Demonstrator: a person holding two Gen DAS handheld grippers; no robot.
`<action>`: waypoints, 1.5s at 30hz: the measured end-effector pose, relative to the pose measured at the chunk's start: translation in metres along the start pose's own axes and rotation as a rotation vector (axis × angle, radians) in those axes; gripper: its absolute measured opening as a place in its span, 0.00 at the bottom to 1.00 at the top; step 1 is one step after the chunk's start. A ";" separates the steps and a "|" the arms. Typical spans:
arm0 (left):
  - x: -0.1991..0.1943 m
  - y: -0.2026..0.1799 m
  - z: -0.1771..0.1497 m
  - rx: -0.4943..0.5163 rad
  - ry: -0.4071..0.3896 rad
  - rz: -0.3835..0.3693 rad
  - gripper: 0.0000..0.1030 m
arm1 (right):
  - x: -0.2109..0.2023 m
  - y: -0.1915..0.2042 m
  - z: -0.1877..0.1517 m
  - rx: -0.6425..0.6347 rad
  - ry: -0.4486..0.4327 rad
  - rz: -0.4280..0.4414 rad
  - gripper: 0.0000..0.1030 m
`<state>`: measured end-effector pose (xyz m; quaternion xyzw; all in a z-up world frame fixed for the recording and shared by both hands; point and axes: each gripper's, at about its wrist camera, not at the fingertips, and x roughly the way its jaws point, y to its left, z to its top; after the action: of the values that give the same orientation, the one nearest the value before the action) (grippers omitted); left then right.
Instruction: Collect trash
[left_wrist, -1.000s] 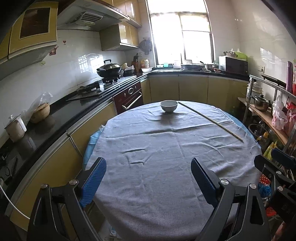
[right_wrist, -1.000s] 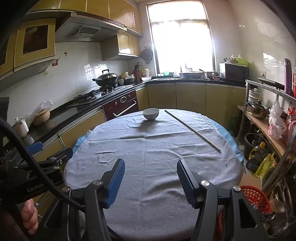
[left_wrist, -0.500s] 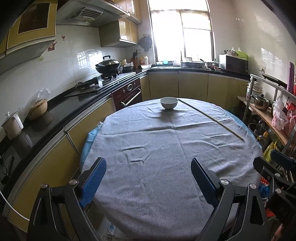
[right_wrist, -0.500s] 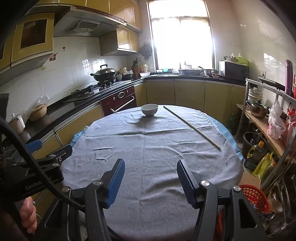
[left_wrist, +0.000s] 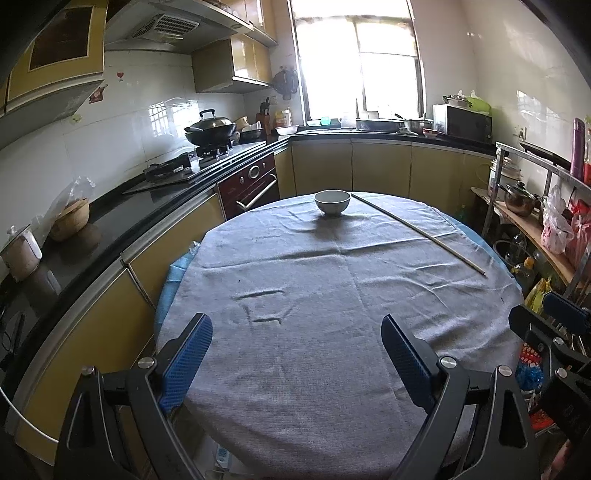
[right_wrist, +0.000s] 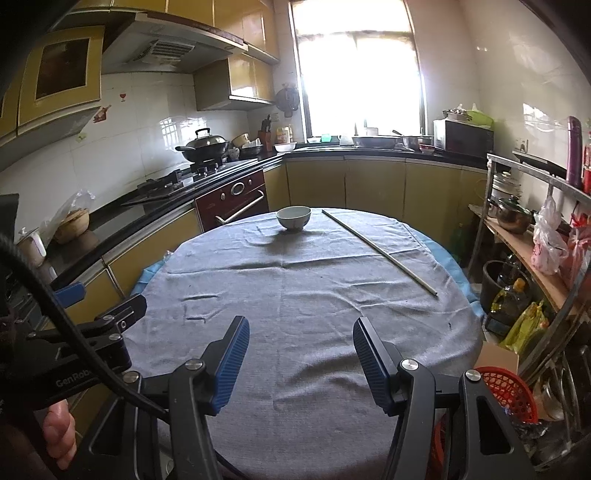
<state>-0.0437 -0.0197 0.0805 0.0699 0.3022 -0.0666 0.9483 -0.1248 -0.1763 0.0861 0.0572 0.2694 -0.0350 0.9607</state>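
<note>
A round table with a grey cloth (left_wrist: 332, 314) fills both views. A white bowl (left_wrist: 332, 201) stands at its far edge and also shows in the right wrist view (right_wrist: 293, 217). A long thin stick (left_wrist: 417, 232) lies along the far right of the cloth, seen too in the right wrist view (right_wrist: 376, 251). My left gripper (left_wrist: 295, 354) is open and empty over the near edge. My right gripper (right_wrist: 301, 354) is open and empty over the near edge. No trash is plainly visible on the cloth.
A black counter (left_wrist: 110, 229) with a stove and wok (left_wrist: 210, 129) runs along the left. A metal rack (right_wrist: 535, 236) with pots and bags stands on the right. A red basket (right_wrist: 506, 391) sits on the floor at the lower right.
Both grippers have pulled back and risen slightly from the table, so the bowl and stick look farther away. The jaws stay open.
</note>
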 end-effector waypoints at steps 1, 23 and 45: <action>-0.001 -0.001 0.000 0.002 -0.002 0.001 0.90 | -0.001 -0.001 0.000 0.003 -0.002 -0.001 0.61; -0.062 -0.035 0.008 0.077 -0.081 -0.034 0.90 | -0.059 -0.035 -0.002 0.078 -0.098 -0.016 0.62; -0.060 -0.029 0.017 0.038 -0.091 -0.035 0.90 | -0.056 -0.028 0.005 0.042 -0.092 -0.019 0.65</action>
<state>-0.0875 -0.0458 0.1263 0.0795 0.2588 -0.0921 0.9582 -0.1730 -0.2027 0.1167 0.0729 0.2244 -0.0524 0.9703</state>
